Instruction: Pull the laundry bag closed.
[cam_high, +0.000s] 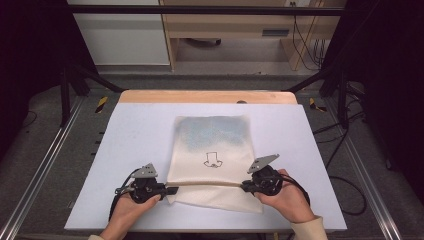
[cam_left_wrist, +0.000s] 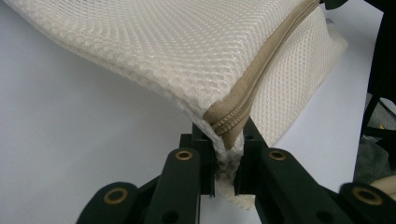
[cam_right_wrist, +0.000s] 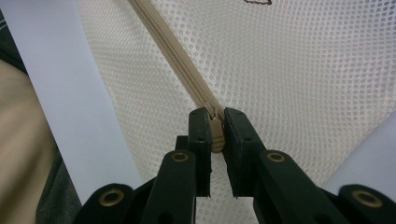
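A cream mesh laundry bag (cam_high: 212, 145) lies flat in the middle of the pale table (cam_high: 130, 130), with a small dark drawing (cam_high: 213, 160) on it. A tan zipper (cam_high: 207, 184) runs across its near part, stretched between both grippers. My left gripper (cam_high: 172, 190) is shut on the zipper's left end and the mesh corner (cam_left_wrist: 226, 133). My right gripper (cam_high: 245, 187) is shut on the zipper's right end (cam_right_wrist: 215, 133). The mesh bag (cam_right_wrist: 289, 84) spreads out beyond the right jaws. A strip of bag lies nearer than the zipper.
A hand holds each gripper near the table's front edge. A wooden strip (cam_high: 207, 96) borders the table's far edge. Black frame legs (cam_high: 67, 85) stand at both sides, and cables (cam_high: 350, 175) trail on the grey floor at right.
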